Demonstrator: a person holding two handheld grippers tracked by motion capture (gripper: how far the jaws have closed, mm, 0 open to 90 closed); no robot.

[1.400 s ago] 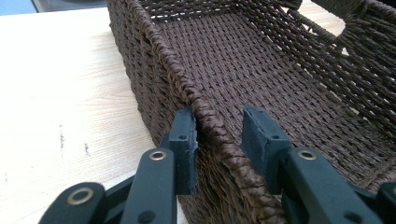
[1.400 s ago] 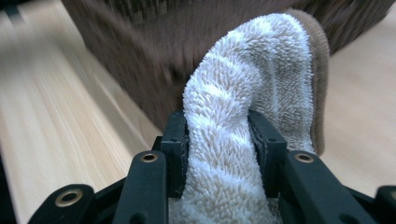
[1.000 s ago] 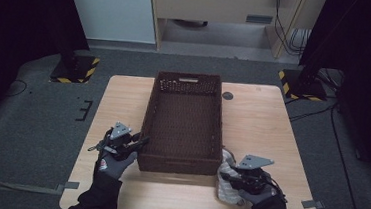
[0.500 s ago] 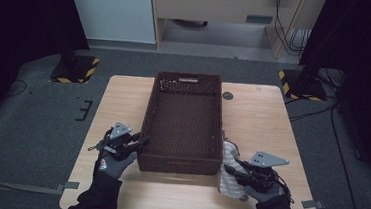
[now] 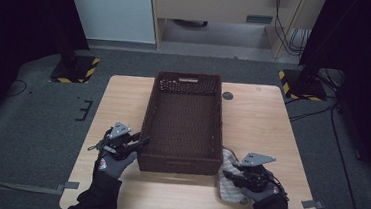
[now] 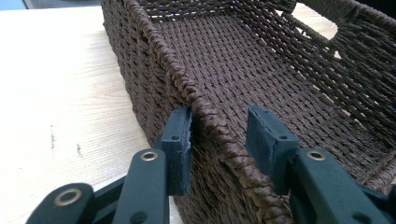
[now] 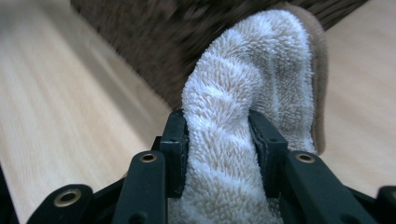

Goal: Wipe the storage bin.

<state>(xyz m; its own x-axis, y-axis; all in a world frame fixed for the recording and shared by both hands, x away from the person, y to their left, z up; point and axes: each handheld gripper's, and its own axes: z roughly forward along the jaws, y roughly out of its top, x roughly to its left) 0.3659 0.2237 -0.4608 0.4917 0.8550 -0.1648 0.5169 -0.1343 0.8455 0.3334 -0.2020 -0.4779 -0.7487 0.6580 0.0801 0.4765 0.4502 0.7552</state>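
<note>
While your right tongs (image 7: 218,140) pinch a fold of the white and tan towel (image 7: 252,93), that towel sits on the counter (image 5: 267,121) just beside the near right corner of the brown woven basket (image 5: 185,119), touching its side. In the high view the towel (image 5: 227,185) lies bunched under your right tongs (image 5: 230,177), between the basket's corner and the counter's near edge. Your left tongs (image 6: 218,140) are spread, one jaw outside the basket's left wall and the other inside, straddling the braided rim (image 6: 187,79) near its front left corner. From above, your left tongs (image 5: 143,140) sit at that rim. The basket stands lengthwise in the counter's middle.
</note>
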